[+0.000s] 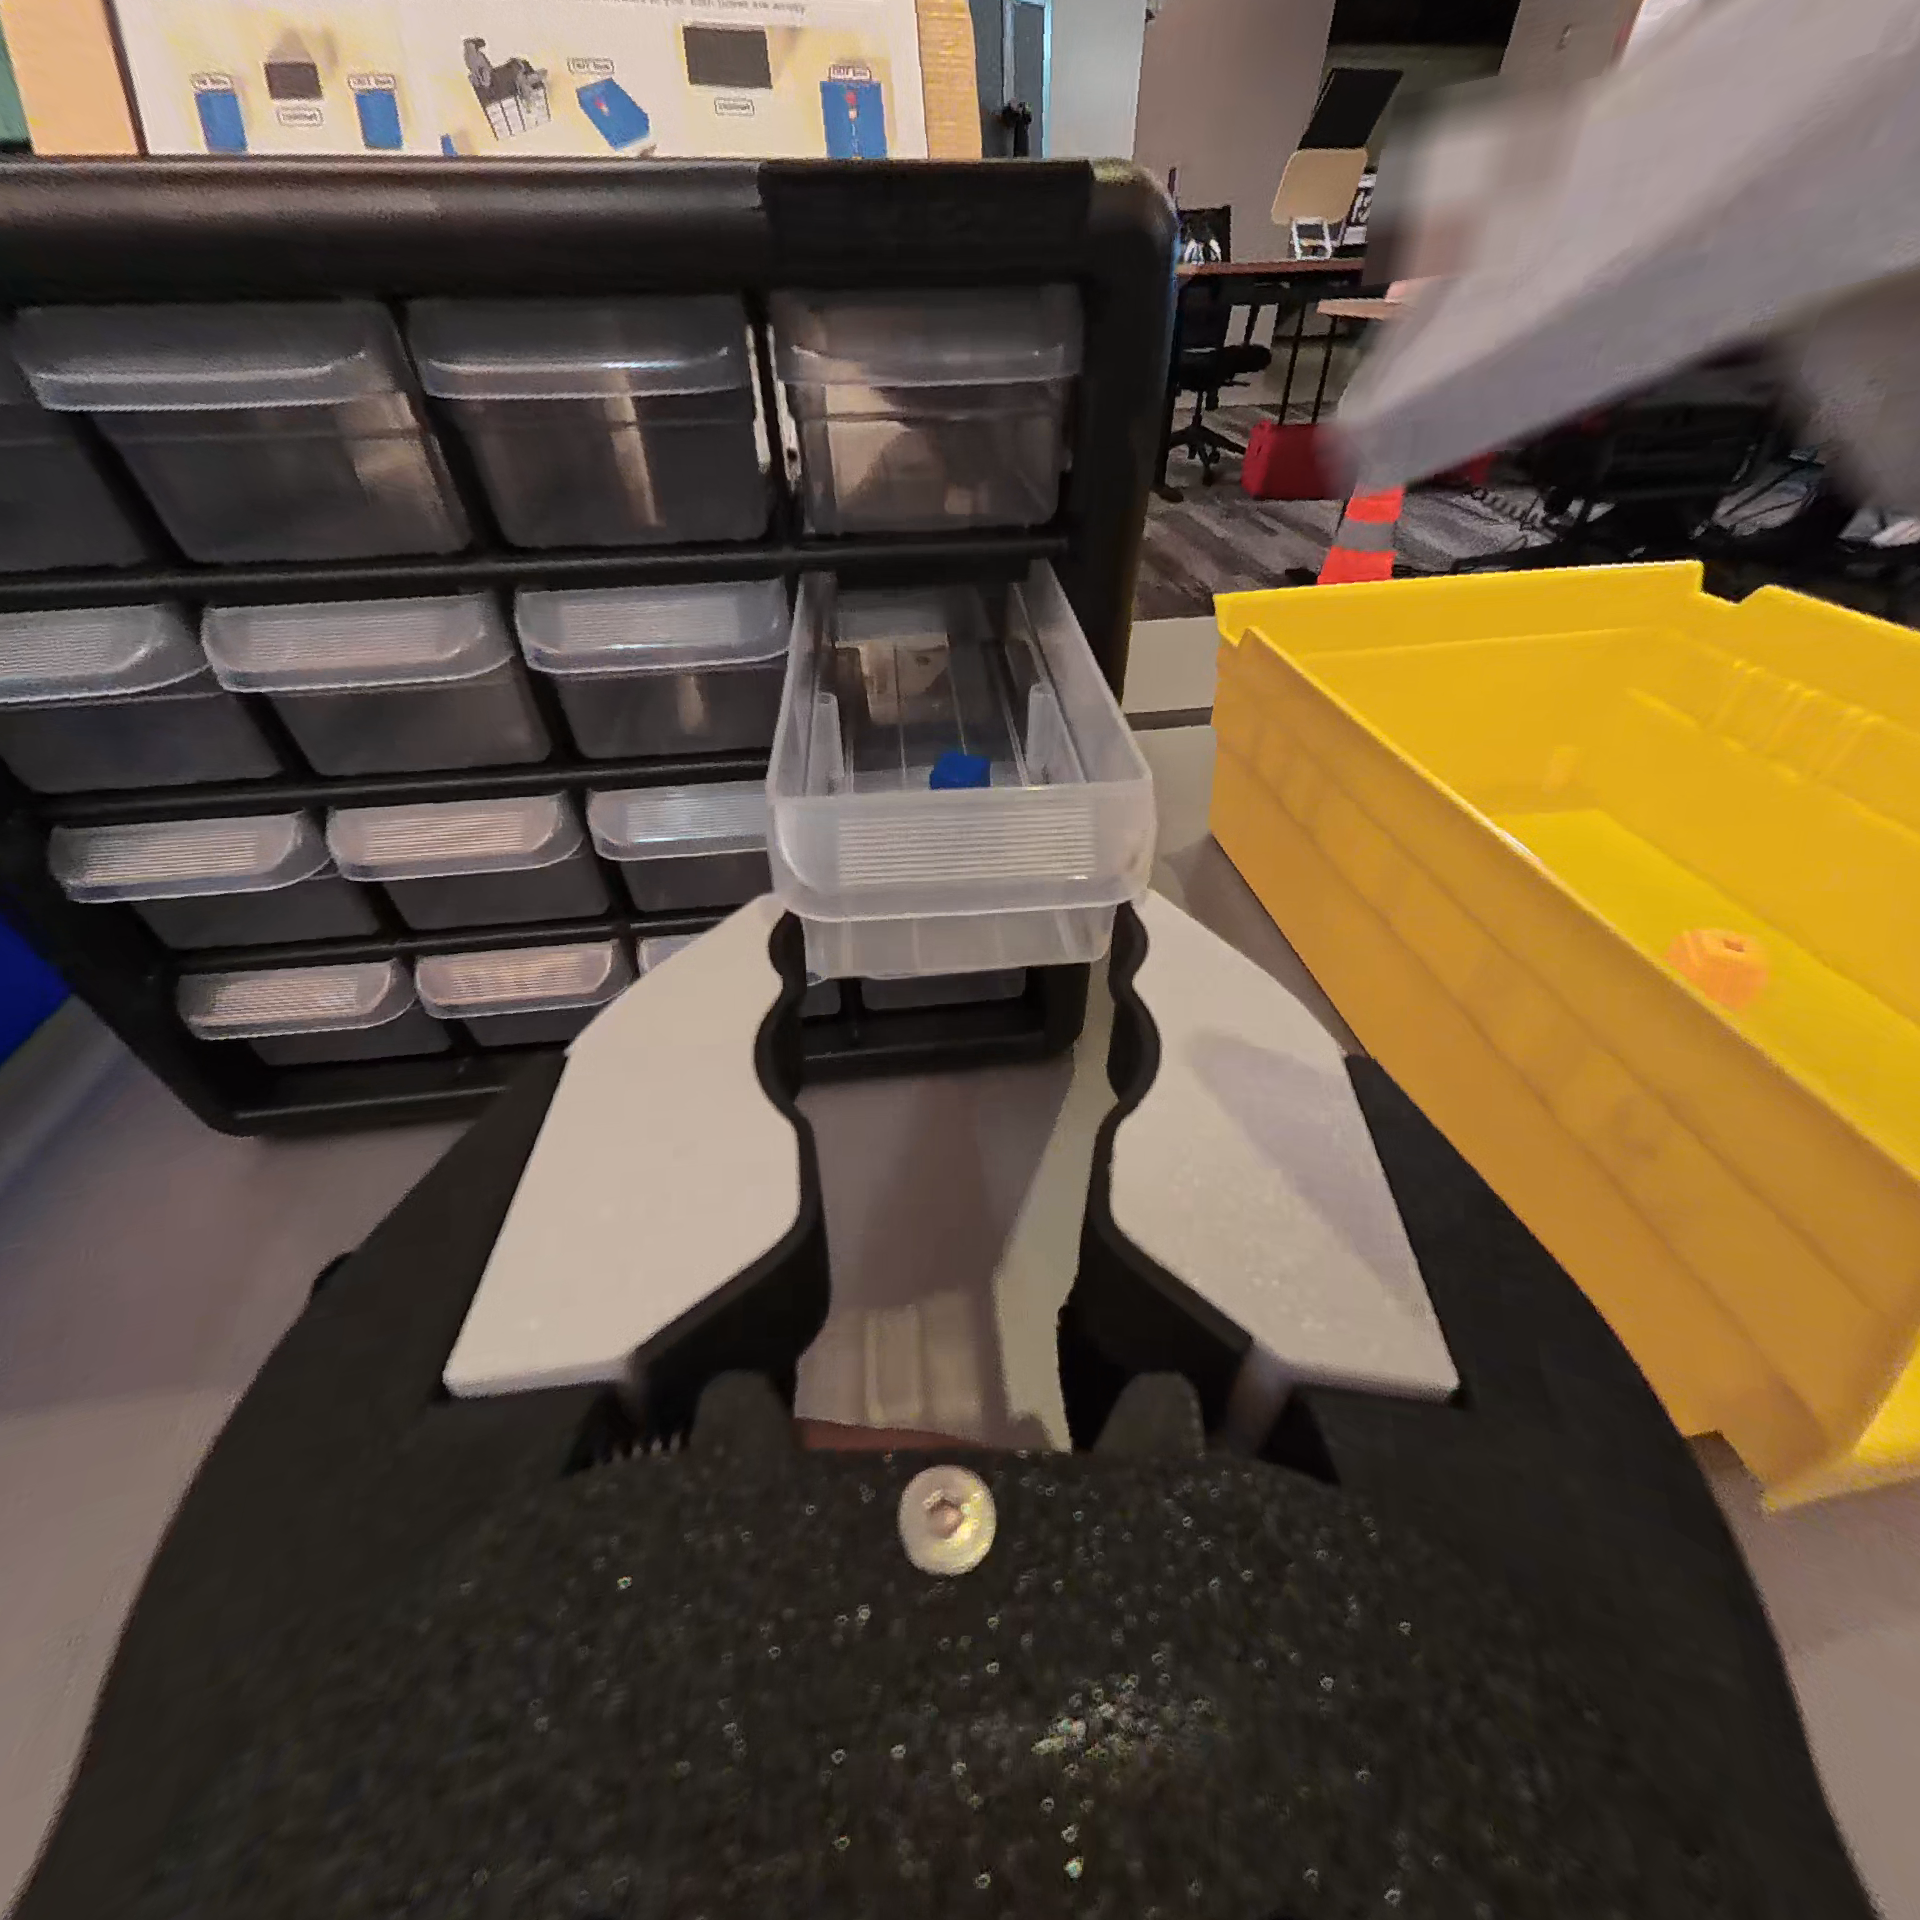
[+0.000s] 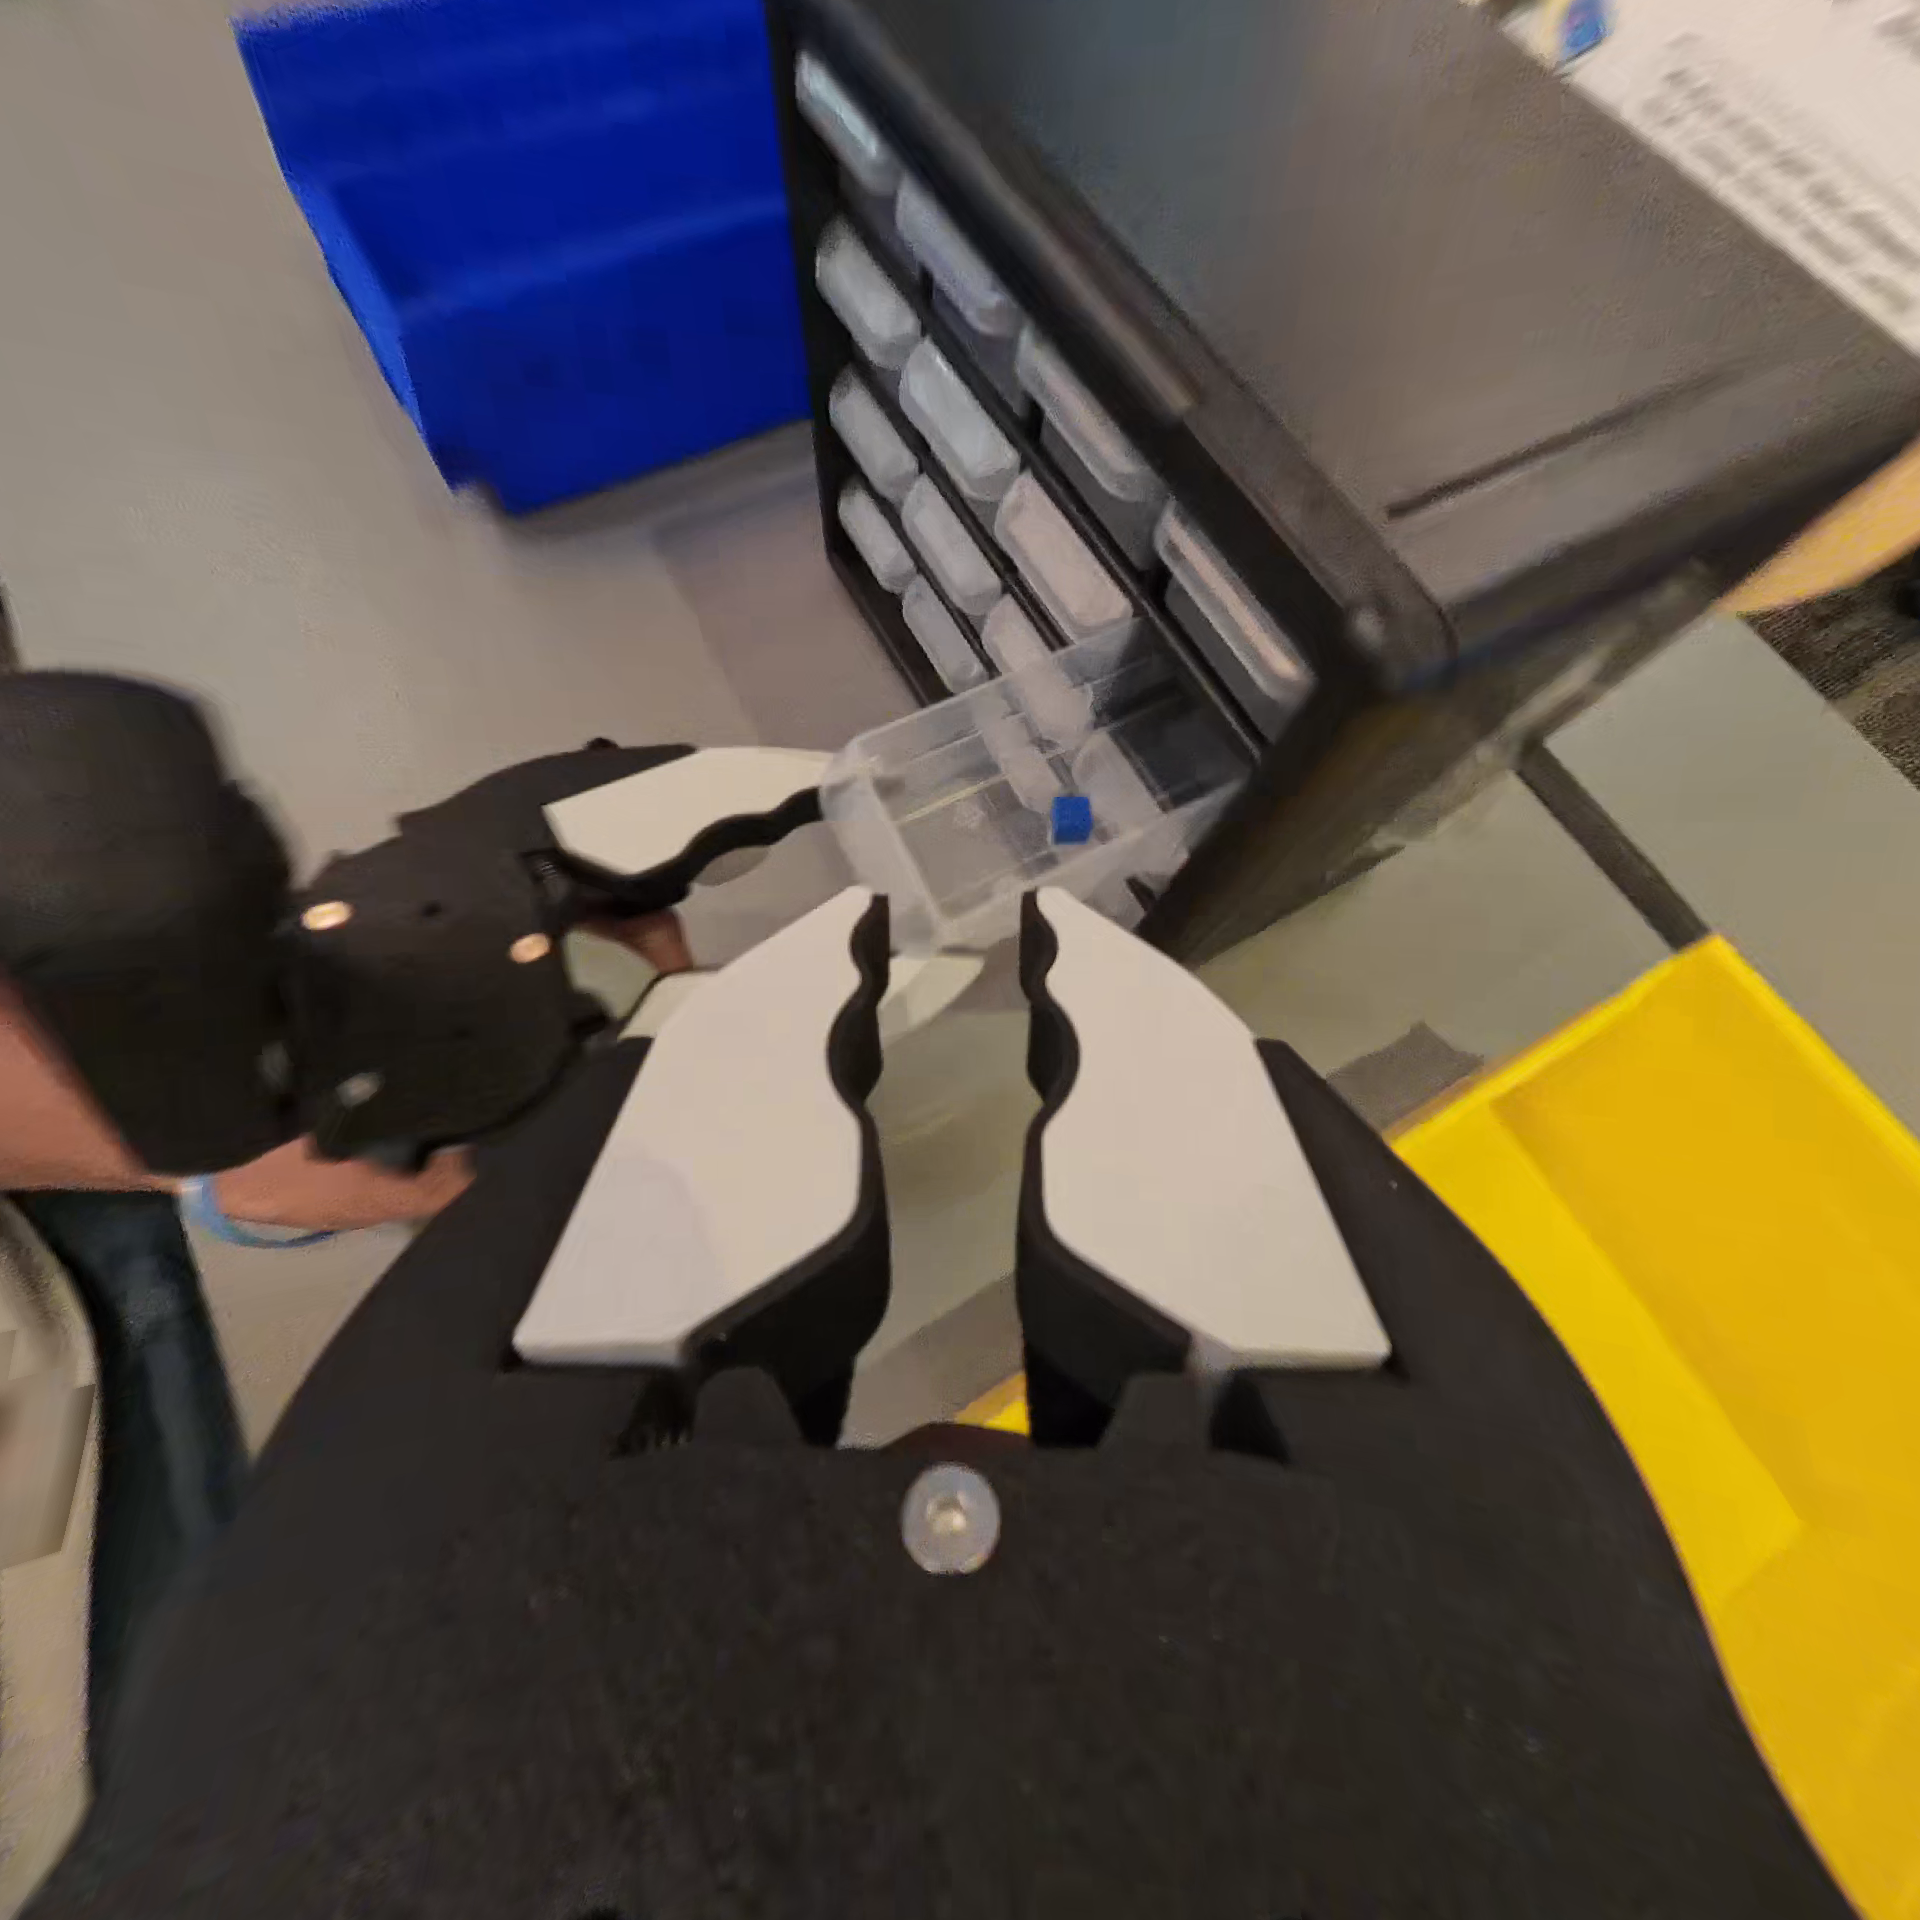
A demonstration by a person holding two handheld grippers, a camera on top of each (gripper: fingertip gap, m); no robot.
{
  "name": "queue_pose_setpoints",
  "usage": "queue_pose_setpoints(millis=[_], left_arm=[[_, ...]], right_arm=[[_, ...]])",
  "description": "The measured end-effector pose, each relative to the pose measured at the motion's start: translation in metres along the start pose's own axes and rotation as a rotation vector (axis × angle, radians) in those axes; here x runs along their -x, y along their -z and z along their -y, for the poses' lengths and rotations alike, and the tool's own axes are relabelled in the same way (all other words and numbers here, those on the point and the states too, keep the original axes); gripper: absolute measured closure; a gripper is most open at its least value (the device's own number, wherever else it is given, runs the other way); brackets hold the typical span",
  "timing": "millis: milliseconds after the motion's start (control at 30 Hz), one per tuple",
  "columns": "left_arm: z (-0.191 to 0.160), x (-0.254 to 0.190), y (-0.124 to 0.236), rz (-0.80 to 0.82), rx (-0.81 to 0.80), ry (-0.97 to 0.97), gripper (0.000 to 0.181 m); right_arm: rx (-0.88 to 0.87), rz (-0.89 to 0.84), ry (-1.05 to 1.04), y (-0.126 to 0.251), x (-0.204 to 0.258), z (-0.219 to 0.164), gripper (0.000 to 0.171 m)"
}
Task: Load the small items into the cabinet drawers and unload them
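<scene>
Currently, item by item, from my grippers outward:

1. My left gripper [image 1: 956,935], lower centre of the left wrist view: fingers spread wide, tips at either side of the front of the pulled-out drawer [image 1: 961,821]. Whether they press it I cannot tell; they are not closed on it.
2. My right gripper [image 2: 954,920], centre of the right wrist view: fingers parted, nothing between them, tips poised just above the drawer's near edge.
3. Drawer: clear plastic, drawn well out of the right-hand column, second row down, of the black cabinet [image 1: 1112,416]. All other drawers that I can see sit shut.
4. Small blue cube [image 1: 958,771]: lies on the drawer floor near its front wall. One item loaded, or, by my reading, awaiting unloading.
5. Yellow bin [image 1: 1455,935], right of frame beside the cabinet: holds one orange piece [image 1: 1720,961], untouched.
6. Blue bin [image 2: 540,260], upper left of the right wrist view, on the cabinet's far side: contents hidden.

Standing: partway. Left, as I judge it: lift out the cube or shut the drawer, and handle the orange piece.
</scene>
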State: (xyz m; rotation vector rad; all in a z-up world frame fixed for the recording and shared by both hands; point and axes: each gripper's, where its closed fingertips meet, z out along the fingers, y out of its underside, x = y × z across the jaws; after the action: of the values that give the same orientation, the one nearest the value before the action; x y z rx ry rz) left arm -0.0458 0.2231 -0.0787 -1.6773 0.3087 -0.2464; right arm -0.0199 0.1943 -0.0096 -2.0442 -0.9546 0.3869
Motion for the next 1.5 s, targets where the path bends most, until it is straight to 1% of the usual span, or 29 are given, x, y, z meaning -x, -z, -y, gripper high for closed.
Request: queue_pose_setpoints(millis=[67, 133, 200, 267, 333, 533, 600, 700, 767, 867, 933, 1000, 1067, 1133, 1200, 1233, 1300, 1333, 1433, 1500], left_arm=[[-0.001, 0.000, 0.004, -0.002, -0.005, -0.005, 0.125], [-0.003, -0.001, 0.008, -0.006, -0.008, -0.008, 0.125], [-0.005, -0.002, 0.013, -0.009, -0.011, -0.016, 0.126], [-0.007, -0.003, 0.016, -0.016, -0.006, -0.005, 0.126], [-0.007, -0.003, 0.016, -0.020, -0.002, 0.005, 0.126], [-0.006, -0.003, 0.017, -0.027, 0.000, 0.016, 0.126], [-0.006, -0.002, 0.017, -0.029, 0.000, 0.019, 0.126], [-0.007, -0.003, 0.016, -0.027, 0.005, 0.009, 0.126], [-0.007, -0.004, 0.017, -0.029, 0.006, 0.008, 0.126], [-0.006, -0.003, 0.017, -0.030, -0.001, 0.008, 0.126], [-0.007, -0.003, 0.016, -0.032, 0.000, 0.008, 0.126], [-0.007, -0.003, 0.016, -0.033, 0.001, 0.009, 0.126], [-0.007, -0.003, 0.016, -0.033, 0.002, 0.009, 0.126], [-0.006, -0.003, 0.016, -0.036, 0.004, 0.011, 0.126], [-0.006, -0.002, 0.016, -0.045, 0.008, 0.024, 0.126], [-0.006, -0.001, 0.016, -0.049, 0.009, 0.031, 0.126], [-0.006, -0.001, 0.015, -0.053, 0.011, 0.034, 0.126], [-0.005, -0.001, 0.015, -0.053, 0.012, 0.035, 0.126], [-0.005, -0.001, 0.015, -0.051, 0.010, 0.026, 0.126], [-0.005, -0.001, 0.015, -0.049, 0.008, 0.021, 0.126]], right_arm=[[0.142, -0.002, 0.090, -0.027, -0.009, 0.003, 0.149], [0.238, 0.020, 0.156, -0.048, -0.009, 0.006, 0.151], [0.365, 0.073, 0.201, -0.061, -0.004, 0.000, 0.151], [0.502, 0.058, 0.274, -0.069, -0.008, -0.008, 0.148], [0.601, 0.055, 0.331, -0.076, -0.010, -0.013, 0.148], [0.795, 0.071, 0.346, -0.085, -0.014, -0.021, 0.149], [0.839, 0.058, 0.369, -0.085, -0.015, -0.025, 0.149], [0.899, -0.004, 0.409, -0.085, -0.022, -0.030, 0.155], [0.888, 0.005, 0.417, -0.088, -0.018, -0.029, 0.160], [0.885, 0.000, 0.431, -0.085, -0.019, -0.028, 0.160], [0.840, 0.006, 0.441, -0.080, -0.017, -0.021, 0.160], [0.756, 0.014, 0.436, -0.069, -0.014, -0.007, 0.160], [0.634, 0.052, 0.416, -0.051, -0.004, 0.011, 0.160], [0.514, 0.090, 0.382, -0.026, 0.003, 0.025, 0.160], [0.404, 0.134, 0.330, 0.004, 0.007, 0.033, 0.160], [0.371, 0.129, 0.299, 0.018, 0.001, 0.031, 0.161], [0.371, 0.051, 0.220, 0.043, -0.028, 0.014, 0.161], [0.405, 0.009, 0.166, 0.052, -0.046, -0.003, 0.160], [0.600, -0.079, -0.045, 0.064, -0.092, -0.086, 0.160], [0.733, -0.099, -0.157, 0.059, -0.105, -0.144, 0.160]])
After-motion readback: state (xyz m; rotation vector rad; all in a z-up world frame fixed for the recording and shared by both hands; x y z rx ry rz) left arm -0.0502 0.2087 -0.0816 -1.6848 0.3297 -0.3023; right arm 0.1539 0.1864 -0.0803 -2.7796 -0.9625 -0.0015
